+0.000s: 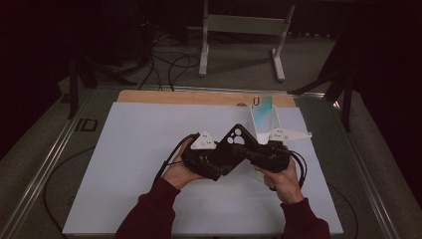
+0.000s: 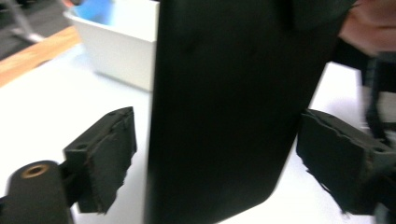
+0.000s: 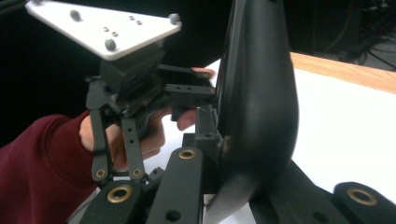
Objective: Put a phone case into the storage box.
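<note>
High view: we see a black phone case [image 1: 234, 144] held up over the white tabletop [image 1: 124, 164] between both grippers.
In the right gripper view, the right gripper [image 3: 219, 158] has its jaws clamped thin on the case's edge. In the left gripper view, the left gripper [image 2: 215, 163] stands with jaws spread wide, the case upright between them, its pads [image 2: 109, 158] clear on both sides. A white bin [image 1: 263, 119] sits just behind.

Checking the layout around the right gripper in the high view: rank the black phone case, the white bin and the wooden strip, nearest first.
1. black phone case, clamped in the right gripper
2. white bin, just behind
3. wooden strip, along the far edge
</note>
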Tool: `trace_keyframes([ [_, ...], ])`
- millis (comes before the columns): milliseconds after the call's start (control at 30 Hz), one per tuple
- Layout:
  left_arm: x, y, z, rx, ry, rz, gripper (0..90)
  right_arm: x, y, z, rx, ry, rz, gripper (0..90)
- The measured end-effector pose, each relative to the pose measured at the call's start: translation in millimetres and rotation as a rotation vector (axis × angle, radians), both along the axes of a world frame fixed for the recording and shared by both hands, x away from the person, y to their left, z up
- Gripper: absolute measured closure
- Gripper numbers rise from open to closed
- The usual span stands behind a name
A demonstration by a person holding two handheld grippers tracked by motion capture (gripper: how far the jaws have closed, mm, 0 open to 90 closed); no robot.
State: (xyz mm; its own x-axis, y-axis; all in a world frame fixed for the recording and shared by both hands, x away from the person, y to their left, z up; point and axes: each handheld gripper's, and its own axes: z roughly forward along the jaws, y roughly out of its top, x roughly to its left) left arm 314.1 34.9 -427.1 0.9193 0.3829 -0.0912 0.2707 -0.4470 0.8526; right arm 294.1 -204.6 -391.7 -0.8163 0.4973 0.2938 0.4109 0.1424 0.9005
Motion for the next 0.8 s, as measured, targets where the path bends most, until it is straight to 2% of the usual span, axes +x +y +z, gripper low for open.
trace_keyframes([
  [100, -0.7, 0.4, 0.0, -0.015, 0.014, -0.045, 17.8, -0.9, 0.7, 1.3, 0.000, -0.013, 0.037, 85.7],
  [167, -2.1, -0.7, -0.4, -0.011, 0.017, -0.063, 24.9, -1.3, 1.4, 1.4, -0.005, -0.023, 0.055, 85.8],
  [233, -3.3, -0.8, -0.7, 0.007, 0.005, -0.063, 28.3, -1.1, 1.2, 1.1, -0.015, -0.026, 0.057, 85.8],
  [400, -3.4, 2.8, 1.3, -0.012, 0.003, -0.064, 43.6, 2.4, -8.2, -0.7, 0.002, -0.009, 0.046, 85.0],
  [633, -4.7, 0.5, -1.5, 0.009, -0.005, -0.075, 69.0, 3.8, -12.2, 2.5, -0.033, -0.013, 0.023, 64.5],
  [667, -4.7, 0.5, -1.5, 0.009, -0.005, -0.075, 72.5, 3.8, -12.2, 2.5, -0.033, -0.013, 0.023, 64.5],
  [700, -4.7, 0.5, -1.5, 0.009, -0.005, -0.075, 72.5, 4.0, -12.3, 3.0, -0.032, -0.012, 0.018, 61.2],
  [733, -7.1, -2.6, -2.7, 0.018, -0.027, -0.082, 78.3, 4.5, -12.3, 4.2, -0.029, -0.010, 0.012, 54.7],
  [800, -8.7, -4.5, -3.3, 0.022, -0.035, -0.086, 79.3, 5.1, -11.6, 5.1, -0.038, -0.009, 0.007, 48.4],
])
